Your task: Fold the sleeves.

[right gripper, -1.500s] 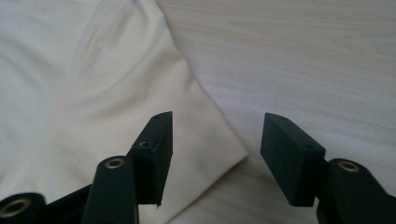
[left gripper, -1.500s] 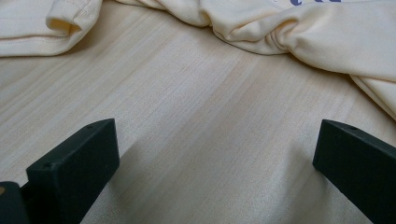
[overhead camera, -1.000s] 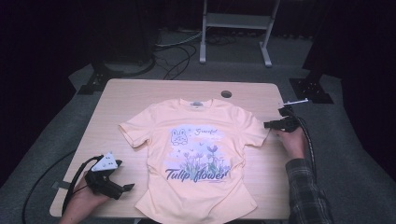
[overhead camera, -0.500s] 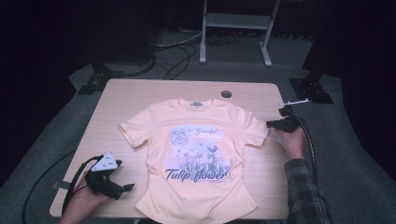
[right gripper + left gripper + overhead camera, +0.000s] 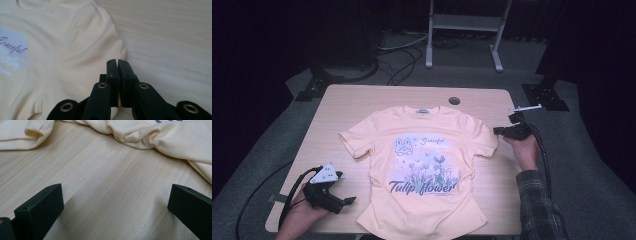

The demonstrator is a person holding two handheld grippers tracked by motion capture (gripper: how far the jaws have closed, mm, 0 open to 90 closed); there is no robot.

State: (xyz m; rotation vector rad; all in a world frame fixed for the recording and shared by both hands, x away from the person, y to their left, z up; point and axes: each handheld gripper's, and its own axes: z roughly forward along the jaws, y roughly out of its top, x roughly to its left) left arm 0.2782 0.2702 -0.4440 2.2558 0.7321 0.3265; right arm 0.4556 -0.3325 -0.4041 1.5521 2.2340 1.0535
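Sleeve (image 5: 100, 45) just beyond right tongs (image 5: 117, 62)

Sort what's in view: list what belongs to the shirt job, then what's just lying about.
In the job:
peach T-shirt
right gripper, jaws shut at a sleeve
left gripper, jaws open

Lying about:
dark round cap in the table
metal stand
floor cables

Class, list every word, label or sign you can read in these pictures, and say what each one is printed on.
"Graceful": script above the flowers on the chest of the peach T-shirt, also legible in the right gripper view.
"Tulip flower": large purple lettering under the flower print on the same shirt.
Fine print beneath "Tulip flower": too small to read.
Neck label inside the collar: too small to read.
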